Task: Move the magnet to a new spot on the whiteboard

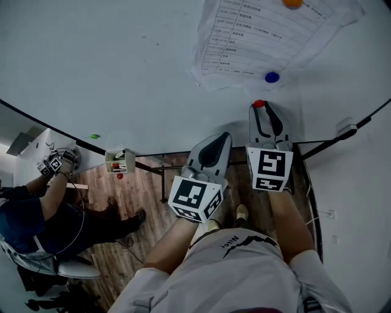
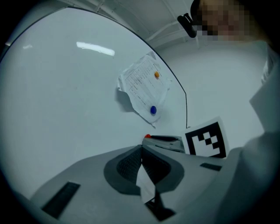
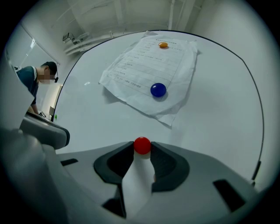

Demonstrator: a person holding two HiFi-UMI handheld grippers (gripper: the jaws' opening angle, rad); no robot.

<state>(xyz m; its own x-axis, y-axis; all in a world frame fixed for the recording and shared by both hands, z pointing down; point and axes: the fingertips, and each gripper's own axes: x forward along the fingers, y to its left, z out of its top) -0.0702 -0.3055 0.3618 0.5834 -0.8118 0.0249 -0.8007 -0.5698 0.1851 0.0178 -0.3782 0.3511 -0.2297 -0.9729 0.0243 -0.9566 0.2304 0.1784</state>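
A small red magnet [image 1: 259,104] sits against the whiteboard [image 1: 91,61], just below a sheet of paper [image 1: 256,36]. In the right gripper view the red magnet [image 3: 142,145] is wedged between the two jaw tips and touches both, so my right gripper [image 3: 142,148] is shut on it. My right gripper [image 1: 260,109] points at the board. My left gripper [image 1: 223,137] hangs a little lower and to the left, off the magnet. Its jaws meet at the tips with nothing between them [image 2: 141,151]. From there the red magnet [image 2: 148,136] shows just past them.
A blue magnet [image 1: 272,77] and an orange magnet [image 1: 292,3] pin the paper to the board. A green magnet [image 1: 94,136] sits at the board's lower left. A small tray of markers [image 1: 119,162] hangs on the board's lower edge. Another person [image 1: 36,214] sits at the left.
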